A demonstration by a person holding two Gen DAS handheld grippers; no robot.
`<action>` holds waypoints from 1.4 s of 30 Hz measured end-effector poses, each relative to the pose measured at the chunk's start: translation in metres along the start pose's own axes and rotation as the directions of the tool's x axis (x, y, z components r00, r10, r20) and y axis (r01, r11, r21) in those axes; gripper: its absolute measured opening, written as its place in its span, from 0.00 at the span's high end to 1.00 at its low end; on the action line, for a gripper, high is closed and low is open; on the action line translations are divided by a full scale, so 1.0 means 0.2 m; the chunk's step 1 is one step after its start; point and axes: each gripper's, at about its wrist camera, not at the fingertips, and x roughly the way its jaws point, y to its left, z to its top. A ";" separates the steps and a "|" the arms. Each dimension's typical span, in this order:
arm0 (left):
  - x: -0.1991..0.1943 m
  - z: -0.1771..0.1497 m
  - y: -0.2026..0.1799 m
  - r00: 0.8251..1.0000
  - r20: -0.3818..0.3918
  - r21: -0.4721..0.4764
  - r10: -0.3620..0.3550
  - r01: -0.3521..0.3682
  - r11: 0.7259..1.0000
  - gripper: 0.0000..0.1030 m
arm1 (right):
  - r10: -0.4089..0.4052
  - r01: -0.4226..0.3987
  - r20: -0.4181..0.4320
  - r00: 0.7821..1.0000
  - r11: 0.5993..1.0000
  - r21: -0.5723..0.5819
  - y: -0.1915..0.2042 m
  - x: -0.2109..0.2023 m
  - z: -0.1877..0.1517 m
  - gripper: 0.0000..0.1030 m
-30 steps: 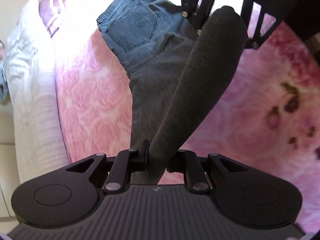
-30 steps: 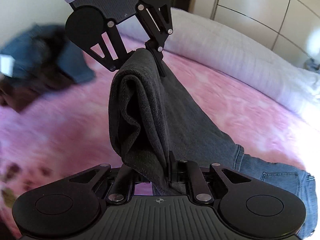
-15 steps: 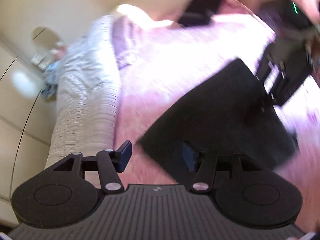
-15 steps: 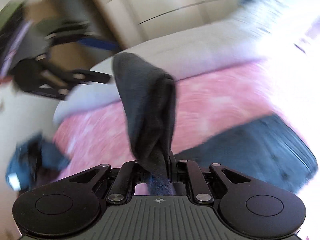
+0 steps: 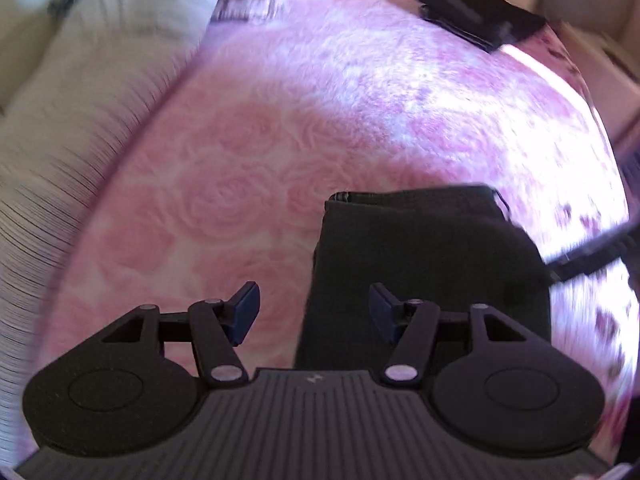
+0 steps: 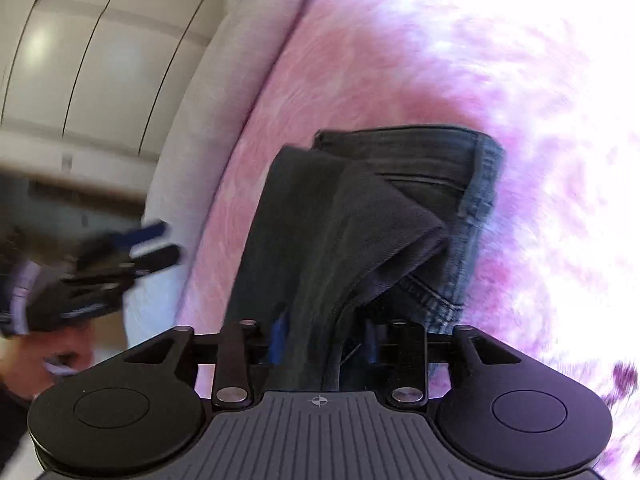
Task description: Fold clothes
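my right tongs [image 6: 320,340] are opening, dropping the jeans [image 6: 360,208] folded on the bed [image 6: 400,60]. left tongs [image 5: 312,312] are narrowing, already empty. fold's done.

The bed [image 5: 280,128] wears a pink rose-patterned cover, with a pale ribbed bolster [image 5: 100,92] running along its left edge. Folded dark grey jeans [image 5: 420,260] lie flat on the cover at the near right. Another dark folded garment [image 5: 480,12] rests at the far right corner, well apart.
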 end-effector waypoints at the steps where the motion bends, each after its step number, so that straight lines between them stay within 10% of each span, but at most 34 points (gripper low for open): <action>1: 0.06 0.02 0.03 1.000 -0.010 -0.025 -0.018 0.018 1.000 0.52 | -0.001 0.000 0.019 1.000 1.000 0.022 -0.01 -0.02 -0.01 0.58; 4: 0.23 0.07 0.10 0.997 -0.048 -0.087 -0.061 0.057 0.995 0.63 | -0.009 0.002 0.076 0.997 0.996 0.087 -0.08 -0.08 0.02 0.58; 6: 0.32 0.08 0.14 0.992 -0.081 -0.138 -0.095 0.083 0.987 0.89 | -0.017 0.004 0.094 0.995 0.991 0.131 -0.12 -0.08 0.06 0.60; 9: 0.33 0.09 0.14 0.990 -0.080 -0.141 -0.114 0.102 0.985 1.00 | -0.056 0.046 0.073 0.996 0.991 0.128 -0.11 -0.10 0.13 0.86; 14: 0.16 0.11 0.21 0.995 0.004 -0.172 -0.101 0.101 0.980 1.00 | -0.068 0.068 0.094 0.993 0.998 -0.002 0.02 -0.20 0.21 0.90; 22: 0.44 0.10 0.26 0.995 -0.064 -0.212 -0.071 0.056 0.976 1.00 | -0.132 0.133 0.105 0.986 0.991 0.001 -0.12 -0.12 0.26 0.90; 30: 0.15 0.11 0.30 0.994 0.083 -0.235 -0.074 0.091 0.968 1.00 | -0.136 0.135 0.126 0.983 0.991 0.018 -0.08 -0.12 0.26 0.91; 42: 0.51 0.05 0.18 0.989 -0.039 -0.177 -0.140 0.131 0.975 0.96 | -0.180 0.180 0.136 0.974 0.984 0.011 -0.12 -0.02 0.30 0.91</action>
